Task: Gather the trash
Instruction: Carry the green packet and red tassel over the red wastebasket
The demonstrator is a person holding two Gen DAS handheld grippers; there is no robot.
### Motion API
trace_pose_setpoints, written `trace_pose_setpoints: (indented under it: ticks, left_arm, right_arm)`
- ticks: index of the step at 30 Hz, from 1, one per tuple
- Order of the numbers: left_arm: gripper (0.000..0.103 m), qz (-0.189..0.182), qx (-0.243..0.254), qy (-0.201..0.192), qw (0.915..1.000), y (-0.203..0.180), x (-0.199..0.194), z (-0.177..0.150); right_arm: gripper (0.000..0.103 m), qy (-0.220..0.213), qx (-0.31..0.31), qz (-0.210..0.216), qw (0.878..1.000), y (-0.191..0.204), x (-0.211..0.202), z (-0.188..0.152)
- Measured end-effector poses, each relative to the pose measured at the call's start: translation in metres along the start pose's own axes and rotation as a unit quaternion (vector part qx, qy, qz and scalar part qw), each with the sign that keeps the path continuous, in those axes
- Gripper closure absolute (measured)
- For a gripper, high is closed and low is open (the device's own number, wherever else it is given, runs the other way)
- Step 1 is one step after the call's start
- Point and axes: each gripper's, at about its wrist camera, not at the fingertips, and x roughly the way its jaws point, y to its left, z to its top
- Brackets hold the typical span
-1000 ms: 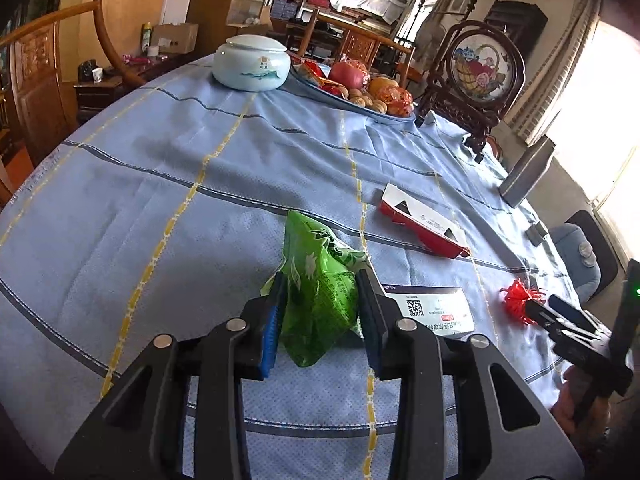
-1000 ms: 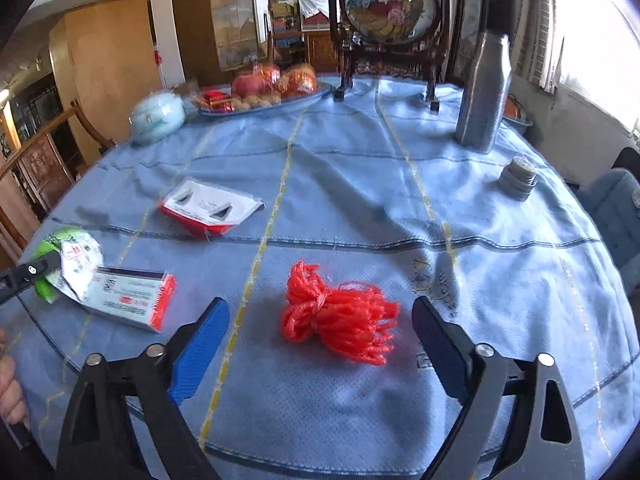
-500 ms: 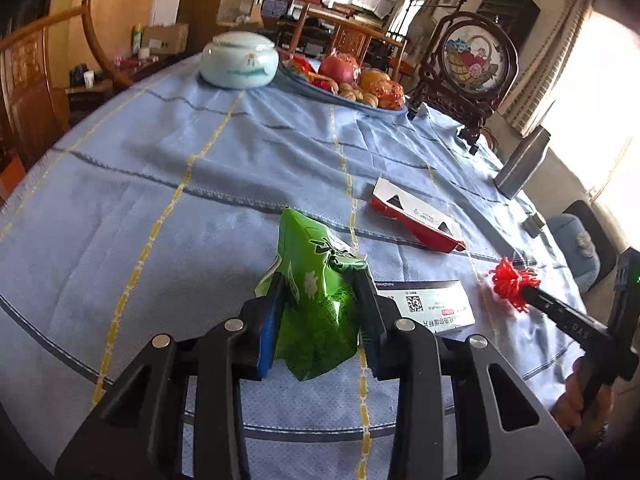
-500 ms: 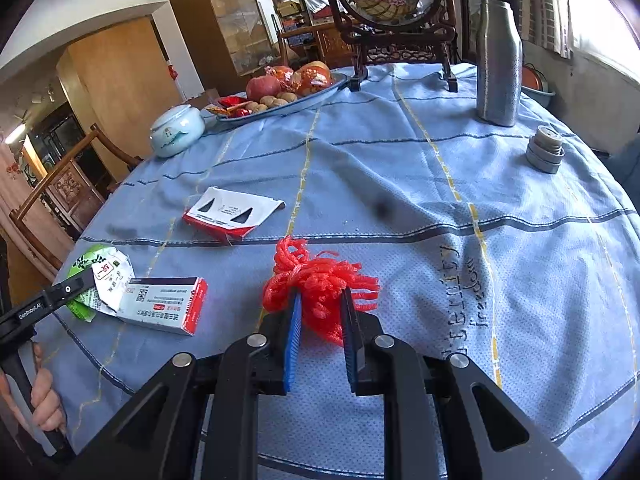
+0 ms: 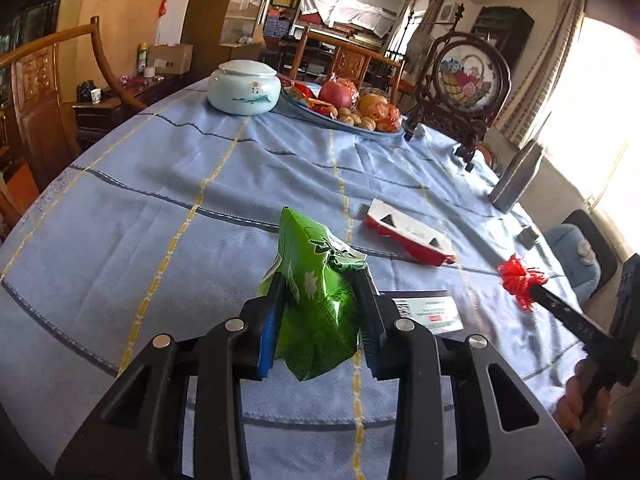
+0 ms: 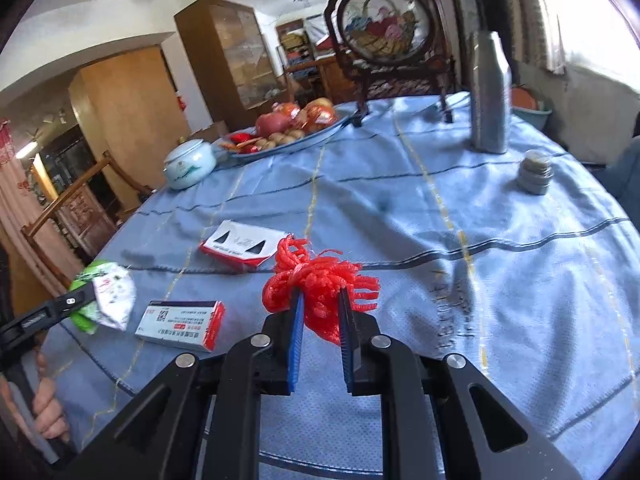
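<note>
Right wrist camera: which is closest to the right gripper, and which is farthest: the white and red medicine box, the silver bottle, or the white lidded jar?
From the right gripper:
1. white and red medicine box, near left.
2. white lidded jar, far left.
3. silver bottle, far right, a close call with the jar.

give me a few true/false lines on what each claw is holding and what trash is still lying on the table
1. The left claw is shut on the green wrapper. True.
2. The right claw is open and holds nothing. False: it is shut on the red mesh net.
3. The white and red medicine box lies flat on the blue tablecloth. True.
4. The flattened red and white carton is held in a claw. False: it lies on the cloth, in neither claw.
5. The silver bottle lies on its side. False: it stands upright.
</note>
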Motion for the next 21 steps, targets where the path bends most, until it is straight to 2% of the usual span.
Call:
trace_pose_setpoints:
  ticks: [11,21]
  left_arm:
    - [0.068,0.026,0.015,-0.060,0.9977,-0.008,-0.076,-0.009]
    - [0.068,0.066,-0.006,-0.098,0.9930,0.014,-0.145,-0.035]
  right_arm:
    - [0.086,-0.056,-0.038,0.048,0.997,0.048,-0.060,-0.007]
    - [0.086,-0.079,-0.070,0.106,0.989,0.088,-0.102,-0.023]
